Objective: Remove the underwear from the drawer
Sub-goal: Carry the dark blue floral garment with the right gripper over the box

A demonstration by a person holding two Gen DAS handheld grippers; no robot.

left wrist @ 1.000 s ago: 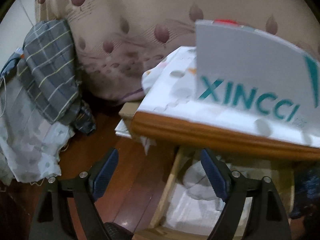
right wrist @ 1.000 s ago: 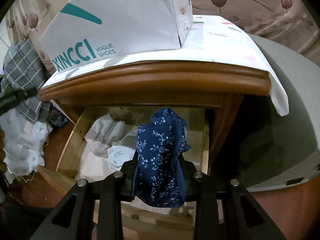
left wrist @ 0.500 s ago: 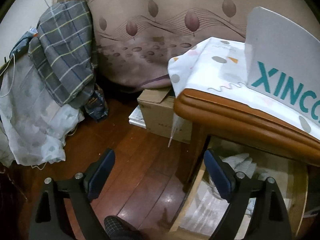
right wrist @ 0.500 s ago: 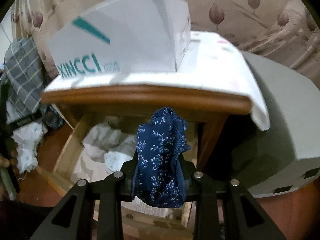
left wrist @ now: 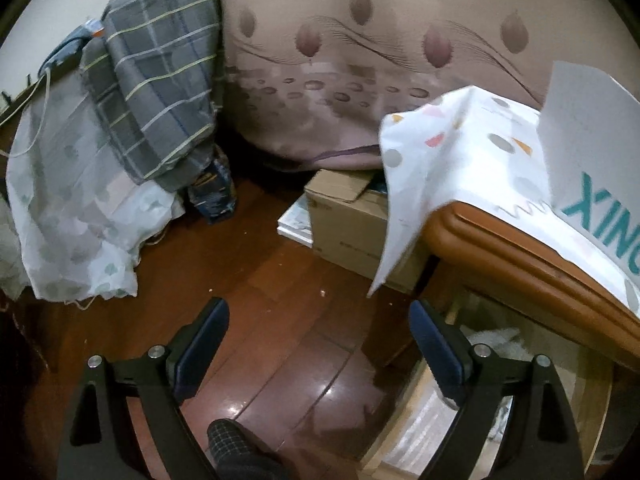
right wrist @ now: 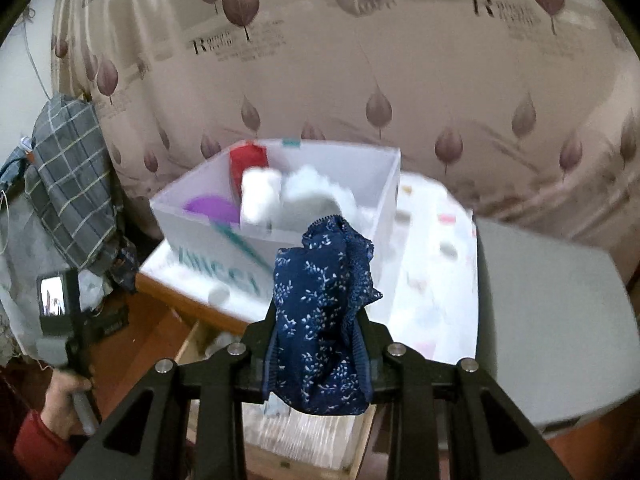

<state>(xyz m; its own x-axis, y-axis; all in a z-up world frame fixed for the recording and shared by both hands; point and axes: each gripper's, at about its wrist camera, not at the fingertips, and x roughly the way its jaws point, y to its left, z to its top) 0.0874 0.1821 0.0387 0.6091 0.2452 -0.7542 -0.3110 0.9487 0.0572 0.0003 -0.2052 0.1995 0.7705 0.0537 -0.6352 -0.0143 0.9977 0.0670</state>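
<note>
The underwear, navy with white sprigs, is clamped in the right gripper, its fingers closed tight on the cloth. It stands bunched, long axis along the fingers, raised above the open drawer and in front of the white shoe box. The left gripper is beside the drawer, over the floor, fingers wide apart and empty. Judgement: extraction essentially complete; right hand alone carries it.
</note>
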